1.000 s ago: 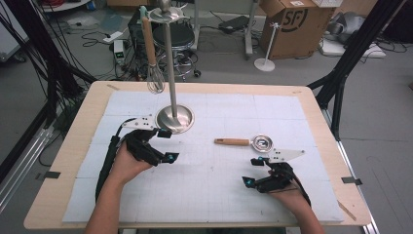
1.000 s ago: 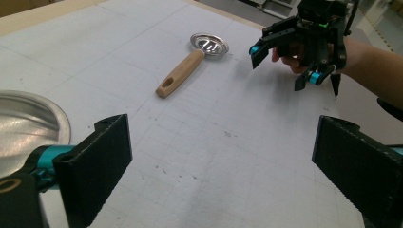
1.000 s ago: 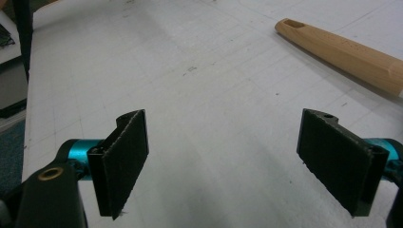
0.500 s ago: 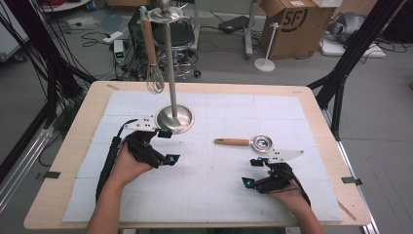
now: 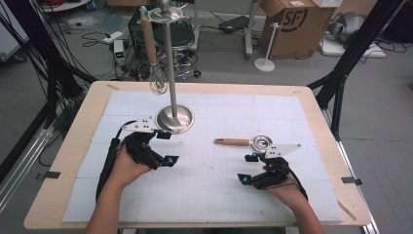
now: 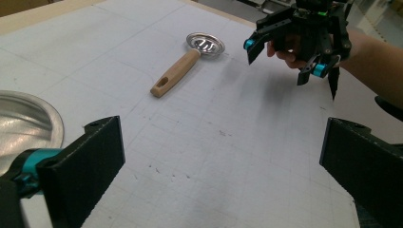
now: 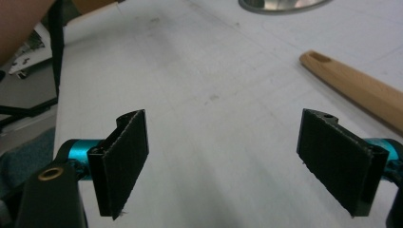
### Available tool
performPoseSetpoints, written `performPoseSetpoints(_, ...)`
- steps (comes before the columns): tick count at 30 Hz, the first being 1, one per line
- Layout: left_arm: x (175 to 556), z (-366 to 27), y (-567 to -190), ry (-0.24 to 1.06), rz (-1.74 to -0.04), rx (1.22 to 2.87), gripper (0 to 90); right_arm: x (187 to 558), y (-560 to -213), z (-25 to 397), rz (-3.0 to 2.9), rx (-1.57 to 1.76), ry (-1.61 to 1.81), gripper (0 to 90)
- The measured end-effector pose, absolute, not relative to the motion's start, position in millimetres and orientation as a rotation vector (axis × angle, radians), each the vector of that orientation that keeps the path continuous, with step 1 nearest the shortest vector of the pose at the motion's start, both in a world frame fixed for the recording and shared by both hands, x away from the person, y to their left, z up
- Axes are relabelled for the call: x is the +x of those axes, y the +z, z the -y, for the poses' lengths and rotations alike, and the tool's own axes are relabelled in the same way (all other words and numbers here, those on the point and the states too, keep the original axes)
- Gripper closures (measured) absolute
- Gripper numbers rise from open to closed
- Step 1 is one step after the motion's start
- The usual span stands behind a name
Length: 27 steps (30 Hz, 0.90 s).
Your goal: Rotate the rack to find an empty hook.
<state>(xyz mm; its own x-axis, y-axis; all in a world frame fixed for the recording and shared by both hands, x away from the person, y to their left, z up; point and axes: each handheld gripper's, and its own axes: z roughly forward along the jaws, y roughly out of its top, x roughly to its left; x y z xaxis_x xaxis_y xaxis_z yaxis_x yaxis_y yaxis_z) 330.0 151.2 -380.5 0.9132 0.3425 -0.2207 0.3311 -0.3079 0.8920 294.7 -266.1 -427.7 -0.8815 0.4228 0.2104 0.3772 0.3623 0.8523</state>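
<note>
Tongs status: left tongs (image 5: 165, 147) gaping wide, nothing between the jaws, sitting left of centre in the high view, just beside the round base of the polished steel stand with upright pole (image 5: 174, 118). Right tongs (image 5: 249, 169) also spread wide and empty, lower right of centre, low over the white gridded foam mat (image 5: 214, 195) that covers the light wooden bench (image 5: 68, 146).

Small steel strainer with a light wooden handle (image 5: 242, 142) lies flat on the mat, right of centre, bowl end toward the right edge, handle pointing left. It's near the right tongs, just above them in the high view, not touching.

Left gripper view: strainer (image 6: 187, 61) in upper centre, right tongs (image 6: 285, 59) at upper right with the hand behind, stand base (image 6: 23, 123) at the left edge, own jaws far apart at the bottom corners.

Right gripper view: wooden handle (image 7: 354, 88) at the right edge, beyond the right-hand jaw, outside the gap.

Wire whisk with wooden handle (image 5: 153, 53) hangs from the stand's top, upper left of centre.
</note>
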Motion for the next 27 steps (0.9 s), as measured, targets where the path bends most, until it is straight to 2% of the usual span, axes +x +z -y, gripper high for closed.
performPoseSetpoints(11, 326, -158, -377, 0.032, -0.486, 1.887, 1.6, 319, -396, 247, -2.556, 0.674, 1.644, 17.0)
performPoseSetpoints(27, 326, -161, -377, 0.032, -0.491, 1.872, 1.6, 373, -291, 201, -2.543, 0.528, 1.642, 18.9)
